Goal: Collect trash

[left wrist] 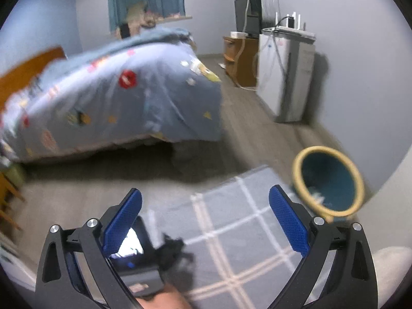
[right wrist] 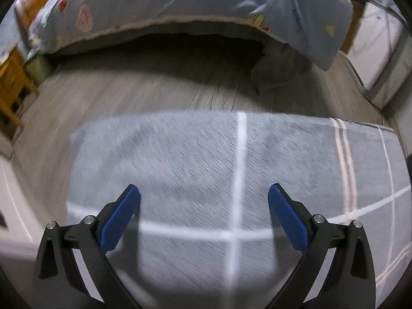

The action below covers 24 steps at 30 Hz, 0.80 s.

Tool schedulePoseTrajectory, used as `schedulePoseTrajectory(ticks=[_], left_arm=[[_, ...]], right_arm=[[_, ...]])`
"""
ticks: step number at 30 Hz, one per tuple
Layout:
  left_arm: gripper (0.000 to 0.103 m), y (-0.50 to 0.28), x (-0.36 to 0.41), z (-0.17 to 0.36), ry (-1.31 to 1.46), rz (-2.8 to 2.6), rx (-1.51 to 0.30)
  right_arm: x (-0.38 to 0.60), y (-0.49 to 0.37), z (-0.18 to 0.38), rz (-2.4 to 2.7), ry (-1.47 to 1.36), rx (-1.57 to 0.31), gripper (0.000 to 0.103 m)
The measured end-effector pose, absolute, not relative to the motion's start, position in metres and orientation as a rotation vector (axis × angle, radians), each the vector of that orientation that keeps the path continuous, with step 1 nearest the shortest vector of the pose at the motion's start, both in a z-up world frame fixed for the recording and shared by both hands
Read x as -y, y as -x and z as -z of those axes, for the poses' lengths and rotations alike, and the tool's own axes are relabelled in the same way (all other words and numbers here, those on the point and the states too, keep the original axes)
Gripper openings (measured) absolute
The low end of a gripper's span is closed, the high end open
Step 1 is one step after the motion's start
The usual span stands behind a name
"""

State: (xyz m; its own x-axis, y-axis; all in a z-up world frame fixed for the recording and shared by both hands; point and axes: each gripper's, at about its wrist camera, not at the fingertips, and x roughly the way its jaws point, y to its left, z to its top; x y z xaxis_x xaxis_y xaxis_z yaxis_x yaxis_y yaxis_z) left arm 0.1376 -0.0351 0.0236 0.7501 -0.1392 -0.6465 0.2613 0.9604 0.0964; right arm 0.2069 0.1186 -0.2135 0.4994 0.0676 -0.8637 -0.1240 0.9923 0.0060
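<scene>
Left wrist view: left gripper (left wrist: 204, 207) hanging spread wide over the rug (left wrist: 231, 221), gripping nothing, bin (left wrist: 328, 181) just right. Right gripper (right wrist: 204, 204) also gaping, empty, pointing down at rug.

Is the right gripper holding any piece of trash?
No, the right gripper is open, with only the grey rug between its blue fingers.

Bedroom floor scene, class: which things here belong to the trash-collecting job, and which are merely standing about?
Belongs to the job:
waste bin, with pale scraps inside
left gripper, open, empty
right gripper, open, empty

Standing about:
bed
checked rug
wooden cabinet
monitor
white appliance
</scene>
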Motion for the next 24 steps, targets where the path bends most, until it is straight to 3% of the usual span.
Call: schedulePoseTrajectory(ticks=[2, 24], left_arm=[[0.098, -0.135, 0.035, -0.025, -0.168, 0.253, -0.682], [0.098, -0.103, 0.056, -0.007, -0.138, 0.333, -0.791]], right_arm=[[-0.128, -0.199, 0.217, -0.037, 0.022, -0.93, 0.097], [-0.128, -0.199, 0.213, -0.028, -0.01, -0.932, 0.098]])
